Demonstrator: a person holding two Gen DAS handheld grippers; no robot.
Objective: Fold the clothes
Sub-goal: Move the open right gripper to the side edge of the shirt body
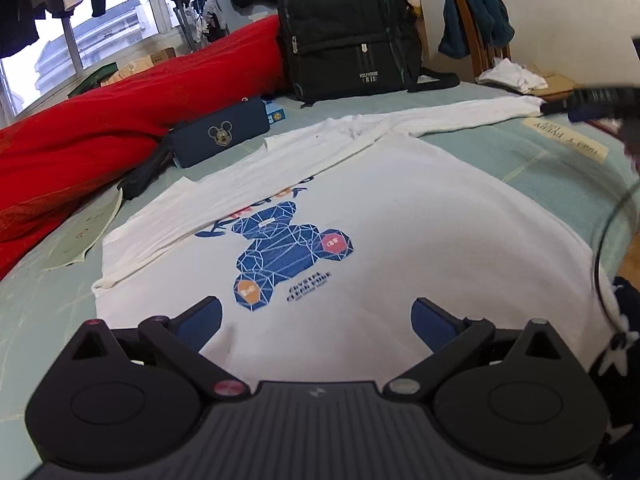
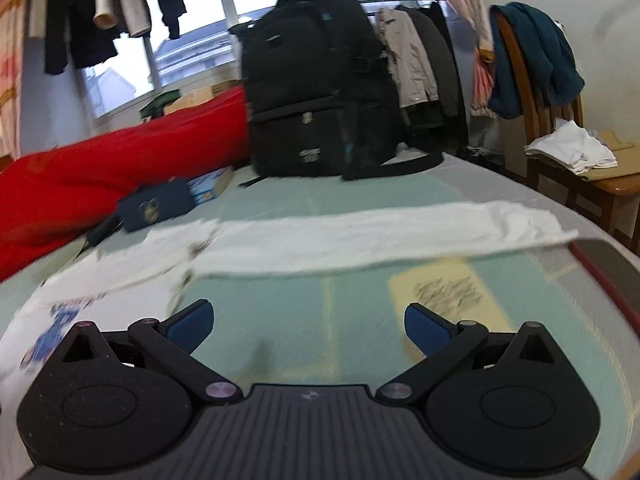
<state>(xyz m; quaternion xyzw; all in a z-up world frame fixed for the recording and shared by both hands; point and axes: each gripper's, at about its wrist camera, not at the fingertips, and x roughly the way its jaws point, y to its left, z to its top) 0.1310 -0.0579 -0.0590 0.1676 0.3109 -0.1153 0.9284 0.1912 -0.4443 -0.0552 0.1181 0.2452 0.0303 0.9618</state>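
A white long-sleeved shirt (image 1: 400,216) with a blue bear print (image 1: 288,252) lies flat on the pale green bed sheet (image 1: 560,168). Its left sleeve is folded across the chest; the other sleeve (image 2: 380,236) stretches straight out to the right. My left gripper (image 1: 316,320) hovers open over the shirt's lower hem, nothing between its blue pads. My right gripper (image 2: 306,326) is open above bare sheet, just short of the stretched sleeve. In the left wrist view the right gripper (image 1: 592,102) shows blurred near the sleeve's cuff.
A black backpack (image 2: 320,92) stands at the far side of the bed beside a red quilt (image 1: 120,120). A dark pouch (image 1: 220,132) with a mouse emblem lies left of the shirt. A wooden chair (image 2: 580,168) holds folded white cloth and a teal garment. A paper label (image 2: 448,292) lies on the sheet.
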